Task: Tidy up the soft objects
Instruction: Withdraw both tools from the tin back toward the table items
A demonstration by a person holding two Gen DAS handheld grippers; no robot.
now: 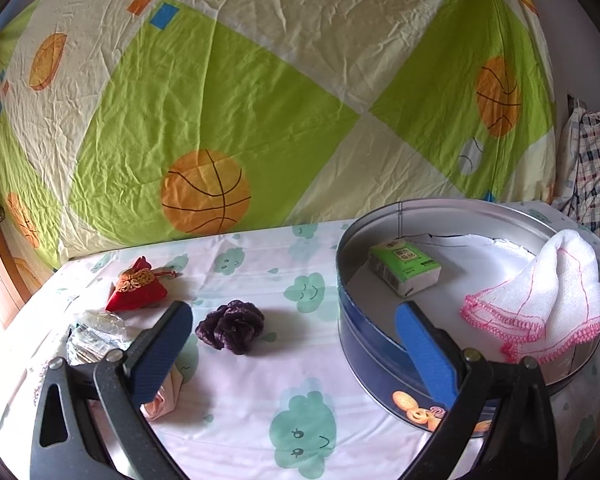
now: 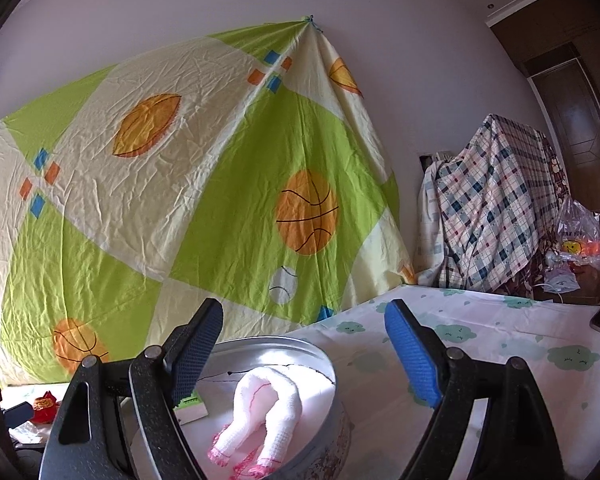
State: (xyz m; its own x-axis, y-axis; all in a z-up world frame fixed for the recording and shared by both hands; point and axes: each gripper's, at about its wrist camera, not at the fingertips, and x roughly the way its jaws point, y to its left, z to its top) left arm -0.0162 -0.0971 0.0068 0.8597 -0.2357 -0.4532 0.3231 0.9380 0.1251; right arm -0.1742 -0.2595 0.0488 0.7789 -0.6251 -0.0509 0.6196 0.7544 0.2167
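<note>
Below right hand-held gripper [image 2: 304, 354], jaws wide, empty, white towel [image 2: 268, 412] inside tin [image 2: 324, 436]

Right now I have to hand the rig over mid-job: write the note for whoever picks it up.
Left gripper: open, empty, over the table.
Right gripper: open, empty, above the tin.
In the round tin: white cloth draped at the rim, green tissue pack.
Still on the tablecloth: purple scrunchie, red pouch, pink cloth piece, clear plastic packet.
Left: move those in.
</note>
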